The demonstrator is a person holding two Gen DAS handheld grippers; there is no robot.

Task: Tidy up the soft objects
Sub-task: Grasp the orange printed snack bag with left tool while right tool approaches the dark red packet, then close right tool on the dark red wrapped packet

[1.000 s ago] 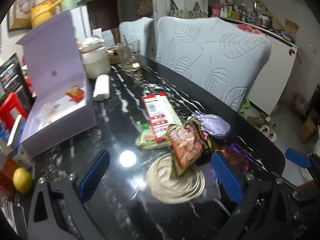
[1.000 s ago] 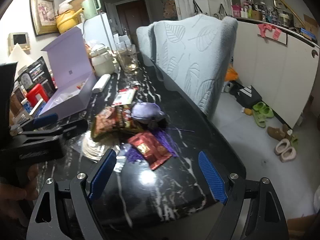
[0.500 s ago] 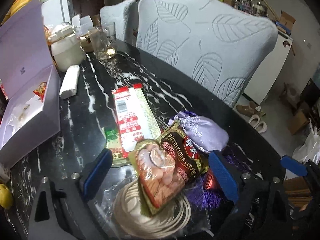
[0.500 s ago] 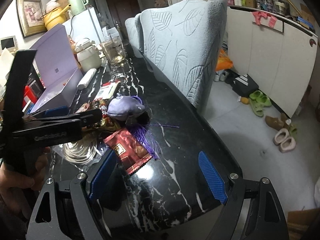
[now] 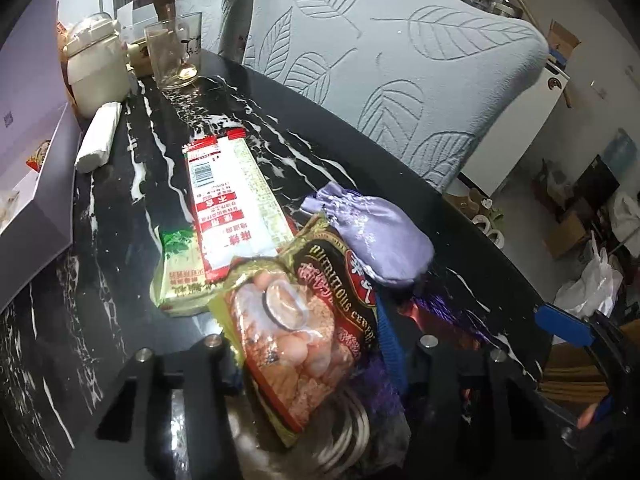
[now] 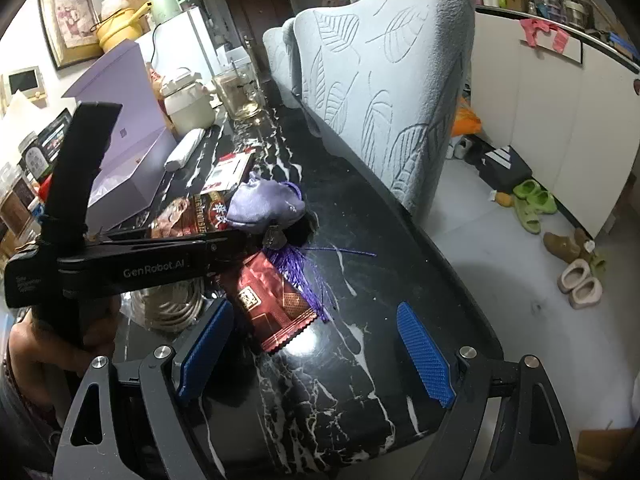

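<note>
A brown and gold cereal packet sits between the fingers of my left gripper, whose jaws are closing with the pads at the packet's edges. Under it lies a coiled cord in a clear bag. A lilac pouch rests just beyond, with a purple tassel. From the right wrist view, the left gripper reaches in from the left. My right gripper stands open, with nothing between its fingers and a red sachet just ahead of its left pad.
A red-and-white noodle packet overlaps a green packet on the black marble table. An open lilac box, white roll, cream pot and glass stand further back. Grey chairs line the table's right edge.
My left gripper has come forward and down over the cereal packet, and its jaws have narrowed from wide apart onto it. The right gripper edged slightly closer to the red sachet.
</note>
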